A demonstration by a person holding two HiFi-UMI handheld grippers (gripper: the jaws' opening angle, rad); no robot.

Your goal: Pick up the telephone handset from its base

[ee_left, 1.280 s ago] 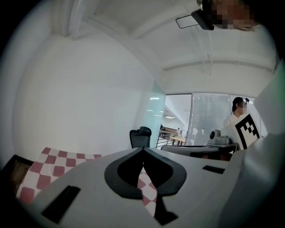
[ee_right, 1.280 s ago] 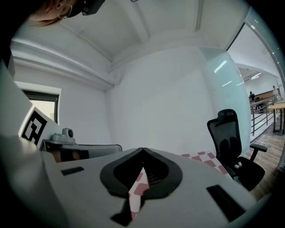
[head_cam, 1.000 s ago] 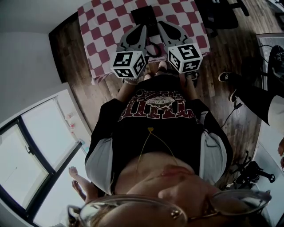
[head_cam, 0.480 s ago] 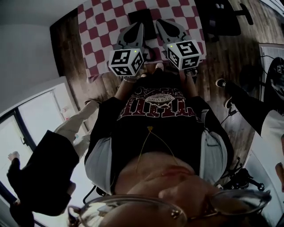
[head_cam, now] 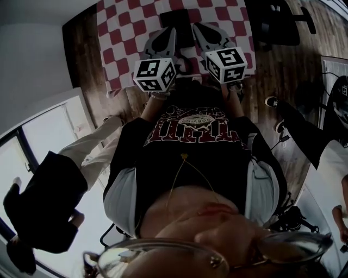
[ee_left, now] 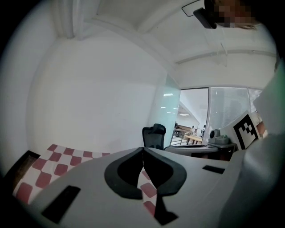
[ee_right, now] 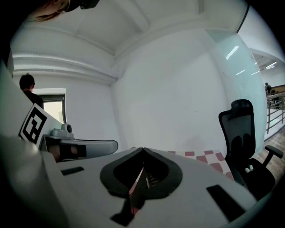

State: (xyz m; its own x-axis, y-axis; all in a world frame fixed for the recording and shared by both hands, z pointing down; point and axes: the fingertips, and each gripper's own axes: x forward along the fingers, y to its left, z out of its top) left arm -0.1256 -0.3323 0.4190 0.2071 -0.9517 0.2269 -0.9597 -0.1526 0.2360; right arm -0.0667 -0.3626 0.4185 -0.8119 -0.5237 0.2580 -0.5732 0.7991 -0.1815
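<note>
Left tongs (head_cam: 174, 31) and right tongs (head_cam: 197, 27), shut, neared one telephone (head_cam: 175, 15).

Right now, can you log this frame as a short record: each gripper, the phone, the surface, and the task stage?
left gripper: shut, empty
right gripper: shut, empty
telephone: dark shape just ahead of both grippers; handset not made out
surface: red-and-white checkered cloth
stage: nothing gripped yet
</note>
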